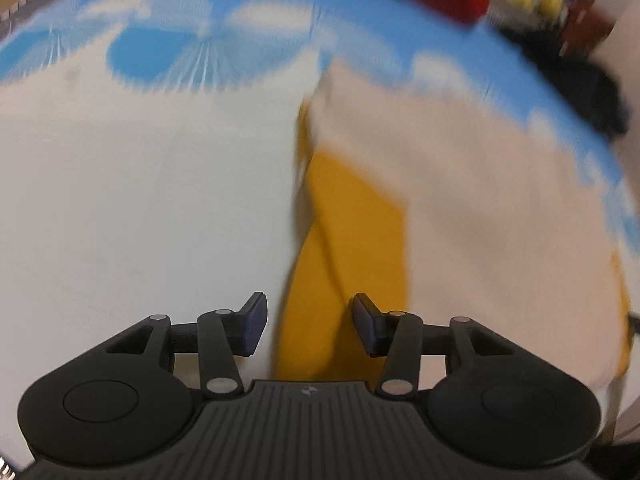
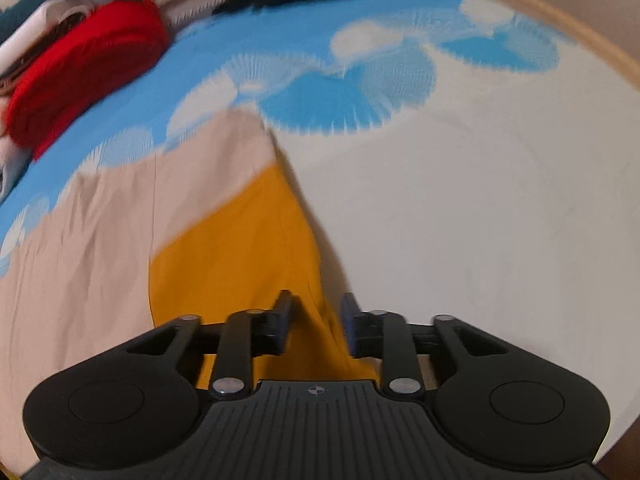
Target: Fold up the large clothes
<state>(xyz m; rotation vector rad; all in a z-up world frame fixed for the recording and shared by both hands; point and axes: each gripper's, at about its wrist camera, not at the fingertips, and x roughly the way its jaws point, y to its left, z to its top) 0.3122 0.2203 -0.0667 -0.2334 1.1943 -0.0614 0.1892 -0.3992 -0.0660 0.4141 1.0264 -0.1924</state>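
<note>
A large garment with beige (image 1: pixel 460 200) and mustard-yellow (image 1: pixel 344 240) panels lies on a bed sheet. In the left wrist view, my left gripper (image 1: pixel 310 328) is open, its jaws either side of the yellow panel's edge. In the right wrist view, the beige part (image 2: pixel 80 260) lies left and the yellow panel (image 2: pixel 240 248) runs down the middle. My right gripper (image 2: pixel 316 324) is open, with a yellow fold between its jaws. Both views are motion-blurred.
The sheet is white (image 1: pixel 140 200) with a blue-and-white pattern (image 2: pixel 340 92) farther off. A folded red garment (image 2: pixel 80 72) and other stacked clothes lie at the far side. A wooden bed edge (image 2: pixel 560 24) curves along the right.
</note>
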